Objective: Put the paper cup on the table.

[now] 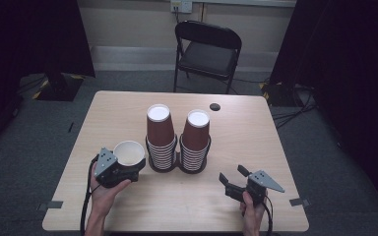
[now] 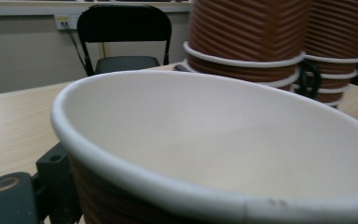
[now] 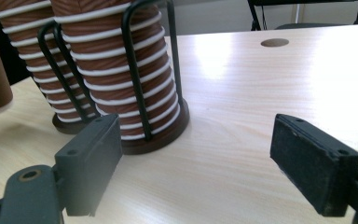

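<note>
Brown paper cup [image 1: 129, 153], white inside, no legible print: your left tool [image 1: 112, 168] grips it beside two racked cup stacks [image 1: 178, 142] on the worktop [image 1: 256, 142]; your right tool [image 1: 239, 181] is released.

left gripper [image 1: 120, 169]: jaws clamped | right gripper [image 1: 237, 180]: jaws spread, empty

My right gripper [image 1: 238, 180] has bare surface [image 1: 236, 142] ahead and to its right, open lane to the far edge. The two cup stacks [image 1: 178, 137] in wire holders [image 3: 137, 70] block mid-surface, touching, no gap between. My left gripper [image 1: 123, 169] is crowded: held cup [image 1: 129, 153] just beside the left stack. Left of it, free surface.
</note>
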Tool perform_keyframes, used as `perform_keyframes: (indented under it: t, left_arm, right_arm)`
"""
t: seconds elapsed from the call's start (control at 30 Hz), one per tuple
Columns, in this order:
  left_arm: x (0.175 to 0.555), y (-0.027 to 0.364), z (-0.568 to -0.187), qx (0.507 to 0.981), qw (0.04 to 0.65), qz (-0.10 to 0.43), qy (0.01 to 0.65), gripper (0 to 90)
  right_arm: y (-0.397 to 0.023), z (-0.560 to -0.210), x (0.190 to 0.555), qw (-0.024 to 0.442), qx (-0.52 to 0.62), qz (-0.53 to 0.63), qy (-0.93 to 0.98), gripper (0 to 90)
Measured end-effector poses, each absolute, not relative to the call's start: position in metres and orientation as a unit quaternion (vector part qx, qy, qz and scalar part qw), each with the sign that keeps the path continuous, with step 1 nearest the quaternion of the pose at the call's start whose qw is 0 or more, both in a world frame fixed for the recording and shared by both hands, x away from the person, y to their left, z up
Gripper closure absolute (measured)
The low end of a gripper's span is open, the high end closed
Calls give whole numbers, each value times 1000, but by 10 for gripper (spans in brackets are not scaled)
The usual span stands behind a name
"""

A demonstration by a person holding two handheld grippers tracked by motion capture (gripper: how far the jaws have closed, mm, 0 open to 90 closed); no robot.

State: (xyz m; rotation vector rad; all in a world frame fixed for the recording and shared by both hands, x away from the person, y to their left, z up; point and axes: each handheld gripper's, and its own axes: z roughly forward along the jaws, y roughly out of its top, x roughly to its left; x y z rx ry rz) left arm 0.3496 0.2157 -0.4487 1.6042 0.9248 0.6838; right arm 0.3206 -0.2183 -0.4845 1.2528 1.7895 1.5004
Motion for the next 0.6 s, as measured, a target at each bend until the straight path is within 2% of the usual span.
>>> perform_keyframes:
  t: [0.6]
  left_arm:
    - [387, 232, -455, 654, 547, 288, 435, 83]
  right_arm:
    - [-213, -494, 320, 296, 456, 524, 656, 156]
